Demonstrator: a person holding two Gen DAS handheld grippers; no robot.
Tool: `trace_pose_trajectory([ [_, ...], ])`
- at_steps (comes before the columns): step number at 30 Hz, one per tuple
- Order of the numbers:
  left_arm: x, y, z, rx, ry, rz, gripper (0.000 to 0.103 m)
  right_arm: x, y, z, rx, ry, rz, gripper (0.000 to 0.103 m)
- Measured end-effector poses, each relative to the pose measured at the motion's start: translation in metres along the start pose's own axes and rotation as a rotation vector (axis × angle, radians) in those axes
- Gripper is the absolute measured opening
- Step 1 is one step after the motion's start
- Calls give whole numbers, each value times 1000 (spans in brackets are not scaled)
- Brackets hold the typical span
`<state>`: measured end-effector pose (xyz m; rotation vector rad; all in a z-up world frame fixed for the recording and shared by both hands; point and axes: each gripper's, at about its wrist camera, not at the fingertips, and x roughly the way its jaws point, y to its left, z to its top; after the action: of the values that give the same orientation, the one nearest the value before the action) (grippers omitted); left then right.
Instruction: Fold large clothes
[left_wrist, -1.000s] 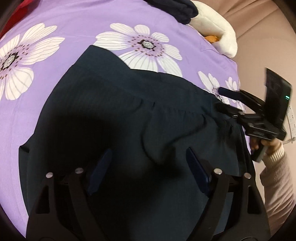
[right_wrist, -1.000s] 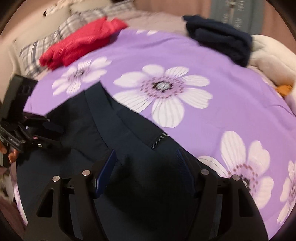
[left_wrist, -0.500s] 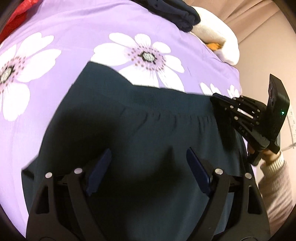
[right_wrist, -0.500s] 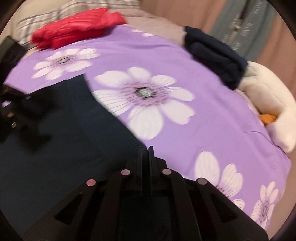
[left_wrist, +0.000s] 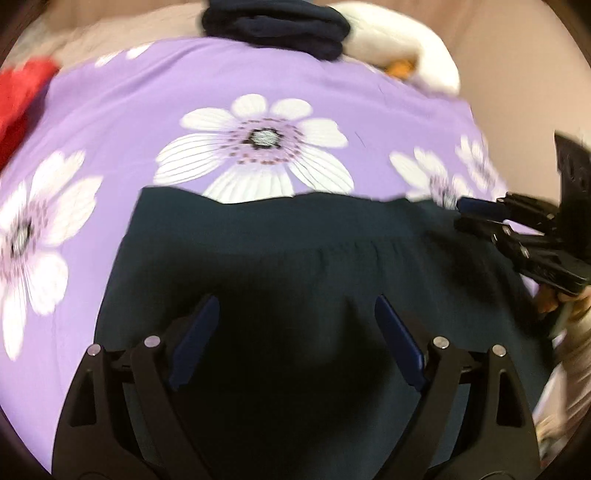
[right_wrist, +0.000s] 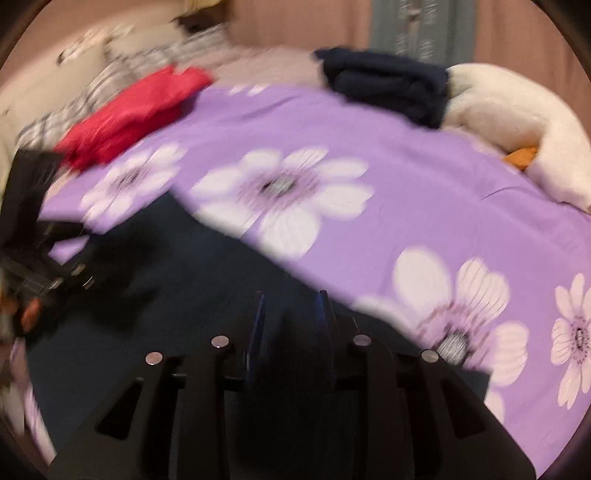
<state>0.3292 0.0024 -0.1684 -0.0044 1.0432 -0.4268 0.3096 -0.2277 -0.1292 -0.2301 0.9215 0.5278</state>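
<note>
1. Dark navy garment (left_wrist: 295, 266) lies flat on the near part of the bed; its straight waistband edge runs left to right in the left wrist view, facing the far side, with a gathered seam just below it.
2. Surface: purple bedspread (left_wrist: 258, 92) printed with white flowers. At its far edge lie a folded dark garment (left_wrist: 277, 26), a red garment (right_wrist: 133, 114) and a white plush toy (right_wrist: 517, 129).
3. Left gripper (left_wrist: 295, 325) hangs above the garment, tilted downward, jaws spread wide and opening, pinching nothing.
4. Right gripper (right_wrist: 290, 325) sits at the waistband's right end, jaws narrow and opening; grip on fabric cannot be told through blur.
</note>
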Motion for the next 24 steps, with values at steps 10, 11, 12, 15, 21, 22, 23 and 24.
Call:
trace_pose_trajectory([
  [10, 3, 46, -6, -90, 43, 107, 81, 10, -52, -53, 176, 139, -118, 4],
  [11, -1, 53, -8, -105, 47, 111, 81, 4, -61, -60, 200, 165, -184, 7],
  [12, -10, 65, -14, -138, 52, 126, 81, -1, -67, -64, 231, 171, -202, 11],
  [15, -45, 89, -36, -229, 26, 78, 83, -43, -79, -82, 351, 108, -205, 31],
  [21, -113, 118, -107, -382, -79, -96, 91, -136, -68, -137, 501, -73, -128, 56],
  [22, -121, 120, -120, -404, -93, -121, 91, -143, -66, -146, 519, -75, -122, 56],
  [23, -128, 122, -131, -422, -105, -144, 91, -151, -61, -159, 536, -75, -117, 56],
  [24, -134, 125, -144, -441, -119, -167, 91, -157, -56, -171, 546, -77, -117, 56],
])
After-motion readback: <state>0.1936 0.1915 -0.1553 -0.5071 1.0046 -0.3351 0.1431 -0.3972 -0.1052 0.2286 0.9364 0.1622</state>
